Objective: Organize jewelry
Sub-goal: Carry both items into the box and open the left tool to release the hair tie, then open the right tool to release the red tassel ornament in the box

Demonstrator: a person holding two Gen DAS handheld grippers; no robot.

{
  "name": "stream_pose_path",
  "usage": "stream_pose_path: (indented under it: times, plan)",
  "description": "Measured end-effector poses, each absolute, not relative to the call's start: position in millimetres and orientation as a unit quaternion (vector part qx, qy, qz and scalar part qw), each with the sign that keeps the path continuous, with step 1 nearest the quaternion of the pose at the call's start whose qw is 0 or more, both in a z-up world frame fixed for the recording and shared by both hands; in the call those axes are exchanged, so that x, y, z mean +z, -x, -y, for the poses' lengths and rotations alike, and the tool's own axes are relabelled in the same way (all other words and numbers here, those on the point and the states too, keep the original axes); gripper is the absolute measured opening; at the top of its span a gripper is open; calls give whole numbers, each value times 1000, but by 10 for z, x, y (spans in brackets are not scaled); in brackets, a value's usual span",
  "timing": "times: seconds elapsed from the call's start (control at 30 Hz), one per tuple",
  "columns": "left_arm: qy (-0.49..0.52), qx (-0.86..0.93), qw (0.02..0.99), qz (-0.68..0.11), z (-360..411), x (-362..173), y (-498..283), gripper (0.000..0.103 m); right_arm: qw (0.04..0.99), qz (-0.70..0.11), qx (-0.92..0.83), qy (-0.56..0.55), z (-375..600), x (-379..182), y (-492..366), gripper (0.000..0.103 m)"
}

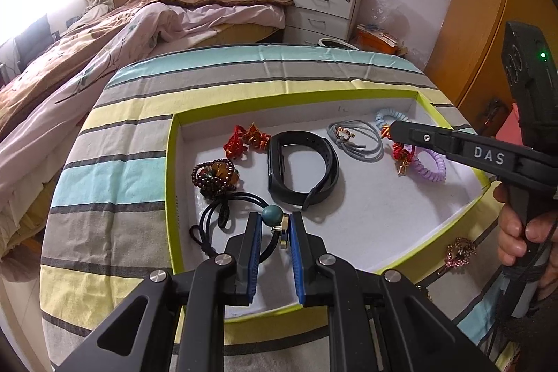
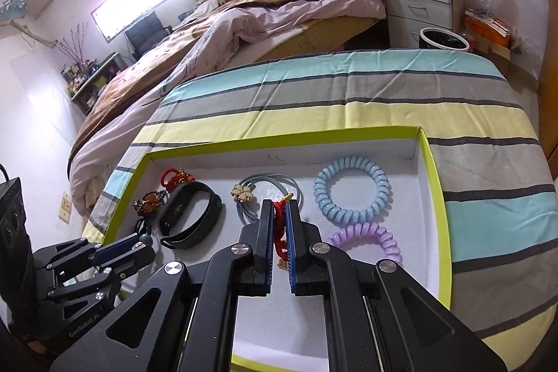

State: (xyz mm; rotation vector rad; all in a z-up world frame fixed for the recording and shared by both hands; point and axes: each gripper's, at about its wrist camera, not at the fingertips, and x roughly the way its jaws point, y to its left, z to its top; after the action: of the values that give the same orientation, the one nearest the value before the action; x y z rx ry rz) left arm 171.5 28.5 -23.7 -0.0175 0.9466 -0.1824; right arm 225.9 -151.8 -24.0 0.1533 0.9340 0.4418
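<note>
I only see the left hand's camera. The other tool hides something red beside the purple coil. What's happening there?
Observer: The right fingers are clamped on a red knotted cord.
Operator: Is the pale blue coil behind it whole?
Observer: Yes, the blue coil is a full ring lying flat in the tray.
Operator: And that gold bit on the grey band?
Observer: From this side it is a cream flower charm with gold edging.
</note>
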Motion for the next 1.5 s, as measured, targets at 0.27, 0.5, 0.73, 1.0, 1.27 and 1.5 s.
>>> stream_pose_path:
  times: [0.27,0.5,0.73,1.0,1.27,1.5]
  plan:
    - [17,-87,883,-462,-296,-278,-1733,17,869,-446,204,-67,1503,-253,-2310,7]
    - [17,-87,883,-460,-289,-264,-1738,31,871,-443,203,-62,1476,-256,-2310,13]
    - [12,-82,885,-458,-264,-230,-1713,34,873,-444,194,-62,1494,-258,-2296,27]
    - [12,-83,888,-452,-246,-152,-1647,38,877,-435,194,-61,1503,-189,-2237,34]
    - [9,-82,894,-441,-214,-44,-1530,38,883,-425,189,-63,1534,-94,-2115,34]
    - [8,-80,898,-432,-211,55,-1395,38,889,-414,187,-61,1555,-19,-1961,34]
